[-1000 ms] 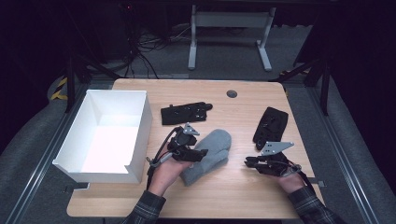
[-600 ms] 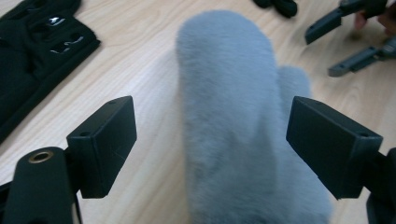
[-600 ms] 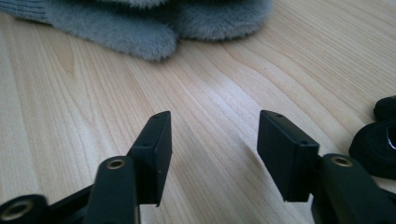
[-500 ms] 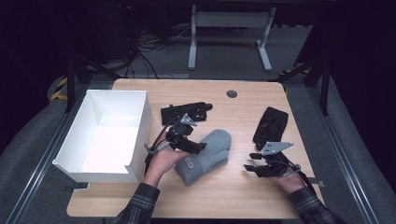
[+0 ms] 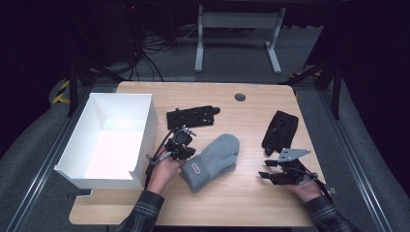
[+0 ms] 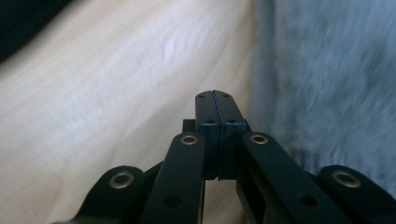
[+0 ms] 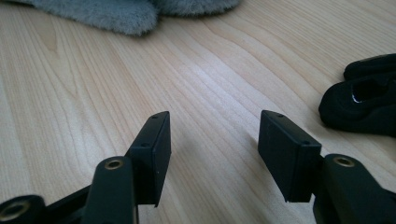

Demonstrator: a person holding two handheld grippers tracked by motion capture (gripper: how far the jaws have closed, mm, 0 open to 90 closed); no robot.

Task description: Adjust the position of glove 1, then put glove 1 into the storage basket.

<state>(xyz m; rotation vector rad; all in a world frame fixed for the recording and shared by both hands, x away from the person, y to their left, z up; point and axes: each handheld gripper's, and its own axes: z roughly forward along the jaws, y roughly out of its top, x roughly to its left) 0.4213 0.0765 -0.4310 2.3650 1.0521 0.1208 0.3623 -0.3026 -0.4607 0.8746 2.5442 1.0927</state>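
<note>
A grey fleece mitten (image 5: 212, 162) lies flat in the middle of the wooden table (image 5: 241, 203). My left gripper (image 5: 183, 147) rests low at the mitten's left edge. In the left gripper view its jaws have just closed pad to pad (image 6: 213, 95) with nothing between them, the mitten (image 6: 336, 79) just to their right. My right gripper (image 5: 265, 169) hovers near the table's front right, pointing left. Its jaws have just been opening and stand apart (image 7: 212, 135) over bare wood, with the mitten (image 7: 116, 14) far ahead.
A white open box (image 5: 145, 125) stands at the table's left. One black glove (image 5: 192, 116) lies behind the mitten and another black glove (image 5: 280, 130) (image 7: 364, 100) lies behind my right gripper. A dark grommet (image 5: 240, 96) sits near the far edge.
My left gripper slid a little left and down along the mitten's edge and its jaws shut empty. The right gripper's jaws spread wider while that hand stayed in place.
</note>
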